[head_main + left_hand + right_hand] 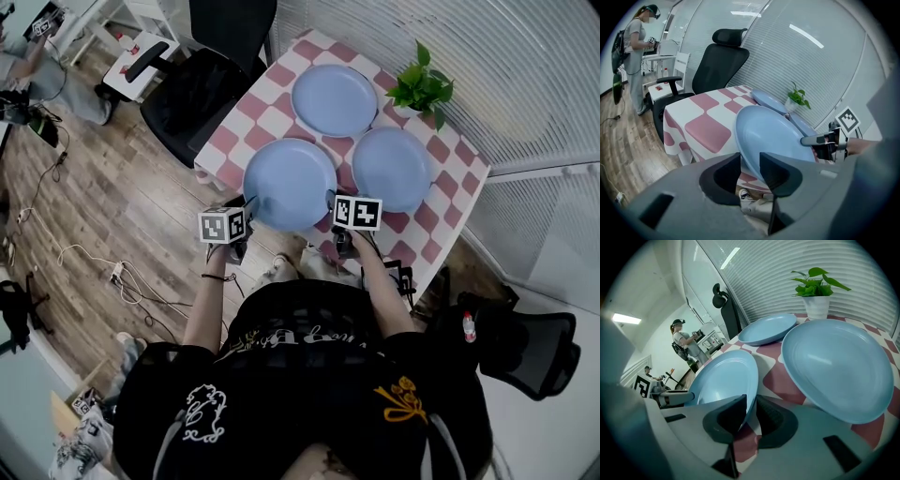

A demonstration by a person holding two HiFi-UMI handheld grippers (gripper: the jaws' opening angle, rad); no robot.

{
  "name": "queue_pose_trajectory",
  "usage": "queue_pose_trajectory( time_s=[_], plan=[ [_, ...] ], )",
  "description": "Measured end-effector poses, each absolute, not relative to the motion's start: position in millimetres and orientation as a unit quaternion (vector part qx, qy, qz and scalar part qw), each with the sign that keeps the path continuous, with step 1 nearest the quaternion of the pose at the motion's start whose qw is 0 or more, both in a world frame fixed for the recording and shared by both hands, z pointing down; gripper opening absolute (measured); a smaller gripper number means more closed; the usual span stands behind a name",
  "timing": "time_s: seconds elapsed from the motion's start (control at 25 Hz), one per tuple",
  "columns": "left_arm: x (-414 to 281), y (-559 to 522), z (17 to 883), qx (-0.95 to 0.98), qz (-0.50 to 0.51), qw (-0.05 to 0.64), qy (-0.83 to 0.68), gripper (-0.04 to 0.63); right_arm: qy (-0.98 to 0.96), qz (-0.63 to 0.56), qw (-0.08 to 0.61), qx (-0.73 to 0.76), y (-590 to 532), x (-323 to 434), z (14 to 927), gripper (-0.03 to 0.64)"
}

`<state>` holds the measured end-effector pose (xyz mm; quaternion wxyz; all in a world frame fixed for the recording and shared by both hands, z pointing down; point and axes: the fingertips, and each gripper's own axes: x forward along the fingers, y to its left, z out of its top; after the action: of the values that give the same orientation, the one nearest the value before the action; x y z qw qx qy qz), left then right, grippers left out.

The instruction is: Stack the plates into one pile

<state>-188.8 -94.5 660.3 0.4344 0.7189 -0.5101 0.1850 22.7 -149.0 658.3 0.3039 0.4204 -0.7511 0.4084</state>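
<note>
Three light blue plates lie on a pink-and-white checked table (258,122). The near plate (289,183) hangs over the table's front edge. My left gripper (246,214) grips its left rim and my right gripper (337,217) its right rim. In the left gripper view the near plate (773,136) has its rim clamped between the jaws of the left gripper (749,161). In the right gripper view the near plate (724,378) sits the same way in the right gripper (751,404). The right plate (391,169) and the far plate (334,99) lie flat and untouched.
A potted plant (422,89) stands at the table's far right corner. A black office chair (202,84) is beside the table's left side, and another (525,347) at the lower right. Cables run over the wooden floor (103,267). A person (636,51) stands in the background.
</note>
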Motion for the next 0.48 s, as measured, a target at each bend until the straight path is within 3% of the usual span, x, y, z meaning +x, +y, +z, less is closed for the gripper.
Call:
queue_pose_trajectory(
  time_s=[0.48],
  plan=[
    [-179, -92, 625, 0.728, 0.126, 0.426, -0.523, 0.124, -0.766, 0.397, 0.259, 0.435, -163, 30, 609, 0.048]
  ],
)
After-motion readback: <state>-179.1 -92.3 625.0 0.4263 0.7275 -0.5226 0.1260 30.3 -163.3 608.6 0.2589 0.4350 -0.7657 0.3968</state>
